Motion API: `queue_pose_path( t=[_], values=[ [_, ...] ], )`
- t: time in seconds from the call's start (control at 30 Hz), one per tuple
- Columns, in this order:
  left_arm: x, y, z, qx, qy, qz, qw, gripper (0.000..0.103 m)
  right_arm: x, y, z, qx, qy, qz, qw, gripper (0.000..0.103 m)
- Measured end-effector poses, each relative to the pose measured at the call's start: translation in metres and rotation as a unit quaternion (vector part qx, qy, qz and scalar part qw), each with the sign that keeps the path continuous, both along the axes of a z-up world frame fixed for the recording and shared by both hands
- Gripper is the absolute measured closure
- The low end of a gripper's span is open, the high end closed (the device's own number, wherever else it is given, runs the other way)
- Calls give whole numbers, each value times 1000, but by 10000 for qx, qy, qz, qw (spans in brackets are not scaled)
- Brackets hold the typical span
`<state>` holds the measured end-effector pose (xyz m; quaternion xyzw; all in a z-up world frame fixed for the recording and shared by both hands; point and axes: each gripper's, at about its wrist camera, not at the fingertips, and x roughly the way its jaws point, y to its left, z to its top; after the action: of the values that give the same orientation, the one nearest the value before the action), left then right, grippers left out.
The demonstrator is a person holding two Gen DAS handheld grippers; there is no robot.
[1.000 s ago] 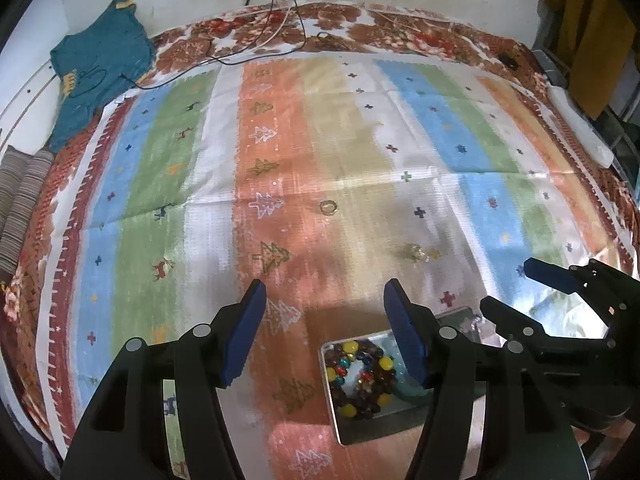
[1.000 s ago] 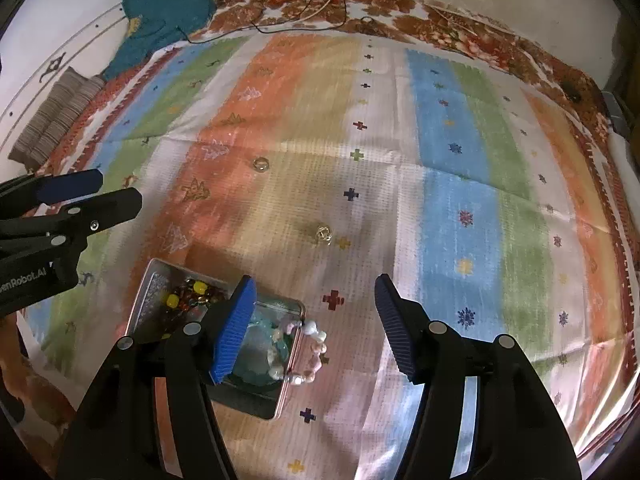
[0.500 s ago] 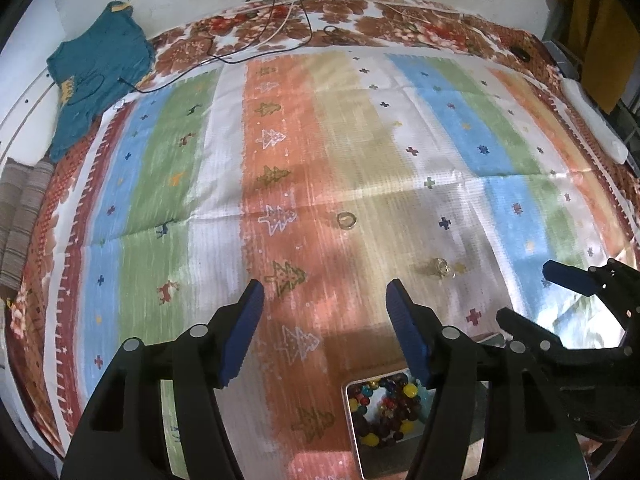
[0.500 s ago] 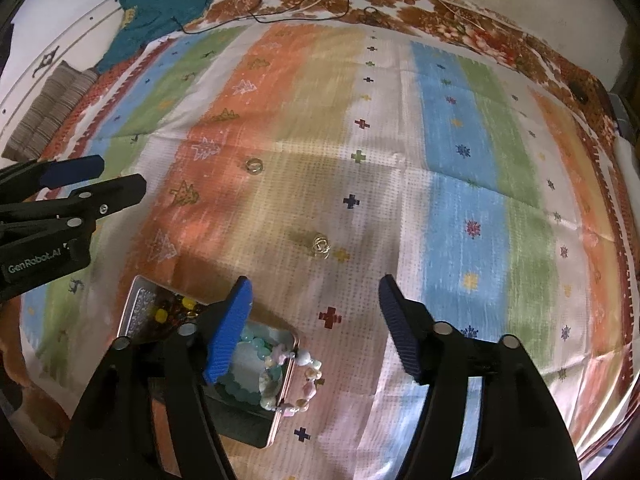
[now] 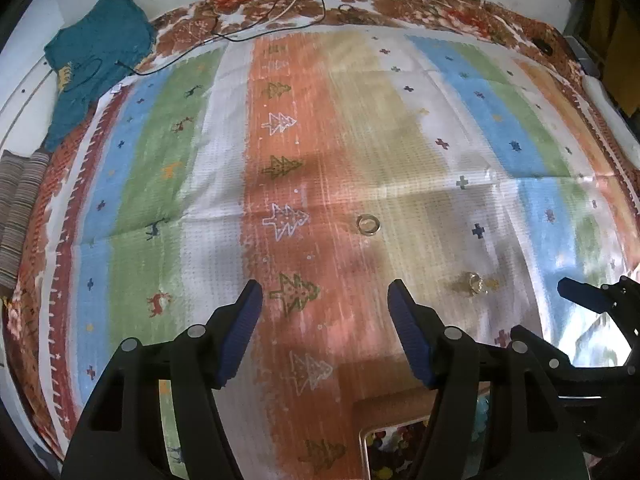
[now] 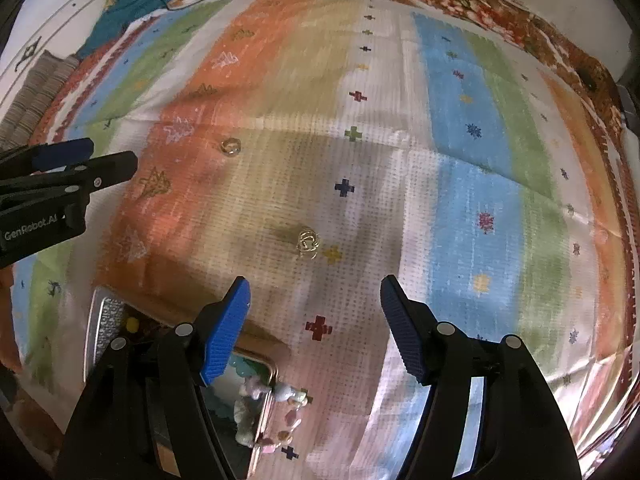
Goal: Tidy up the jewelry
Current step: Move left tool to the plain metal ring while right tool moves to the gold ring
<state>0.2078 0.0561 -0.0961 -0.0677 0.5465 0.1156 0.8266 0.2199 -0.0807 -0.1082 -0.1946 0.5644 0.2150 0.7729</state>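
A small plain ring (image 5: 368, 225) lies on the striped cloth, ahead of my open, empty left gripper (image 5: 325, 312); it also shows in the right wrist view (image 6: 231, 146). A gold wire ring (image 6: 307, 240) lies just ahead of my open, empty right gripper (image 6: 315, 304), and shows in the left wrist view (image 5: 472, 282). A metal tin (image 6: 100, 320) with a dark beaded bracelet (image 5: 394, 446) sits at the near edge, behind both grippers. A pastel bead bracelet (image 6: 276, 404) hangs over the tin's rim.
The striped cloth (image 5: 140, 184) covers a bed. A teal garment (image 5: 96, 64) and black cables (image 5: 280, 16) lie at the far left and back. A striped pillow (image 5: 20, 208) is at the left edge. A white object (image 5: 608, 116) lies at the right edge.
Both grippers have moved forward over the cloth, away from the tin, which has slid to the bottom of both views. The two rings are nearer. Both stay open.
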Motion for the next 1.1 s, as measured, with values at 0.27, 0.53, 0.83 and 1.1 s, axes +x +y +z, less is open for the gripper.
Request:
queue_pose_path(
  t=[0.27,0.53,0.83,1.1],
  values=[
    [19,-4,-17,55,170,-131,9998,37,11,3,-12,-50,155,-4,9999,35],
    [35,1,-35,-50,316,-131,9994,37,22,4,-26,-117,335,-53,9994,35],
    [53,3,-47,-232,414,-212,9986,37,33,9,-44,-199,535,-66,9984,35],
    [73,-5,-66,-234,579,-421,9972,38,40,21,-52,-179,626,-4,9979,35]
  ],
)
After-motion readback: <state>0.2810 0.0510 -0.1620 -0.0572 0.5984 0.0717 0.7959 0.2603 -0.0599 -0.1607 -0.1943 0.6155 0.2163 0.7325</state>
